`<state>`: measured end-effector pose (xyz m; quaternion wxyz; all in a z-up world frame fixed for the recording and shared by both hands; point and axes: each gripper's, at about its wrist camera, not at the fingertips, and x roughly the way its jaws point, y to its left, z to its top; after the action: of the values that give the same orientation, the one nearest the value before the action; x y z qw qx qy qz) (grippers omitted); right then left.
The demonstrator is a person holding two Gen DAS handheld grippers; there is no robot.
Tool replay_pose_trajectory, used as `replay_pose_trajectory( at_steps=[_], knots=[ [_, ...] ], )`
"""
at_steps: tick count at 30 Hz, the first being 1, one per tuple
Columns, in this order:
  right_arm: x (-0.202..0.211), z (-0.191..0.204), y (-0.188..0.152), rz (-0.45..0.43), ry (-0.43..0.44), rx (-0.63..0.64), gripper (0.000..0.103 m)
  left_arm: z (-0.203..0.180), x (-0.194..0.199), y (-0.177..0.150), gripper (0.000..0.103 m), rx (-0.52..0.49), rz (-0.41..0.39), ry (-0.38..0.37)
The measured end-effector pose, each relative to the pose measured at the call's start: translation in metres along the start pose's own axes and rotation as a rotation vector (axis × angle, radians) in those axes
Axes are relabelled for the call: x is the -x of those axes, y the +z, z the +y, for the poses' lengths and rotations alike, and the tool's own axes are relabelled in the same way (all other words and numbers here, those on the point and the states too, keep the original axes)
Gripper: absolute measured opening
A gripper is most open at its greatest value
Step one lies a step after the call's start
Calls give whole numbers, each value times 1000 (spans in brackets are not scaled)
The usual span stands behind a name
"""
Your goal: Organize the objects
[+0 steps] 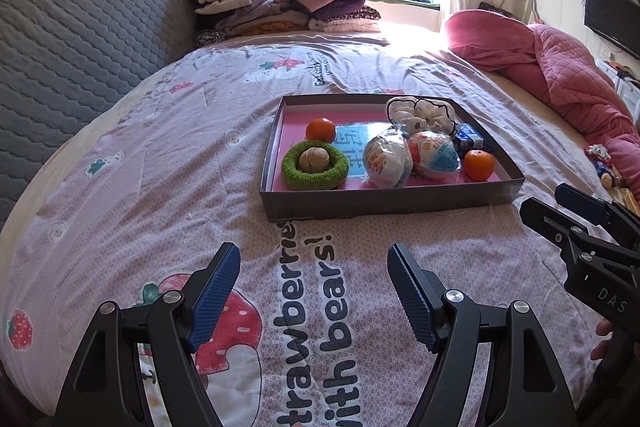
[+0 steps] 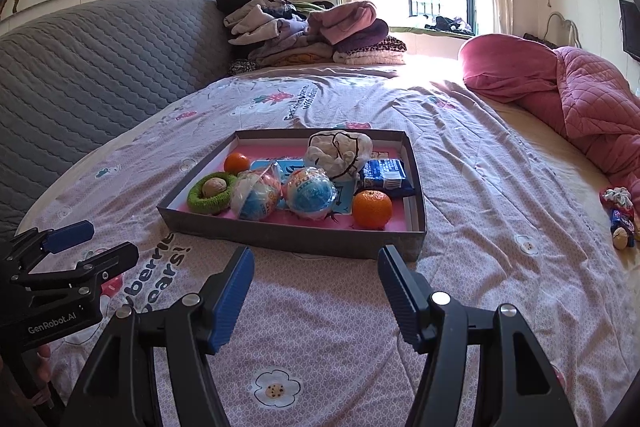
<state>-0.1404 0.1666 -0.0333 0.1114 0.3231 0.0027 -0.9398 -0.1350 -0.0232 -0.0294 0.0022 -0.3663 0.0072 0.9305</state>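
A shallow grey box (image 1: 384,201) with a pink floor rests on the bed (image 1: 140,187), on a quilt printed with strawberries and bears, towards the middle of the bed. Inside, at the near left corner, a green knitted ring (image 1: 314,167) encircles a walnut (image 1: 314,159); a tangerine (image 1: 320,130) sits just behind it. Two plastic-wrapped balls (image 2: 256,195) (image 2: 310,193) lie side by side at the centre. A second tangerine (image 2: 372,209) occupies the near right corner, with a blue-and-white carton (image 2: 382,177) behind it and a white cloth item (image 2: 340,149) at the far edge. The left gripper (image 1: 314,291) and right gripper (image 2: 316,295) hover above the quilt near the box's front wall, jaws wide apart and holding nothing. A pink quilted blanket (image 2: 580,99) lies at the bed's right edge; folded clothes (image 1: 280,3) are stacked at its far edge.
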Motion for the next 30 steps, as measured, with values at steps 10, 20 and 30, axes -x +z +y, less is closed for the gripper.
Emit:
replay_pose_trajectory(
  at_steps=[10, 20, 30],
  knots=[
    [-5, -2, -12, -1, 8, -19, 64, 3, -10, -10, 77, 8, 40, 10],
    [-15, -3, -30, 35, -7, -21, 64, 7, -20, -19, 77, 23, 50, 12],
    [-6, -8, -33, -42, -25, -39, 64, 13, -20, -24, 77, 42, -56, 32]
  ],
)
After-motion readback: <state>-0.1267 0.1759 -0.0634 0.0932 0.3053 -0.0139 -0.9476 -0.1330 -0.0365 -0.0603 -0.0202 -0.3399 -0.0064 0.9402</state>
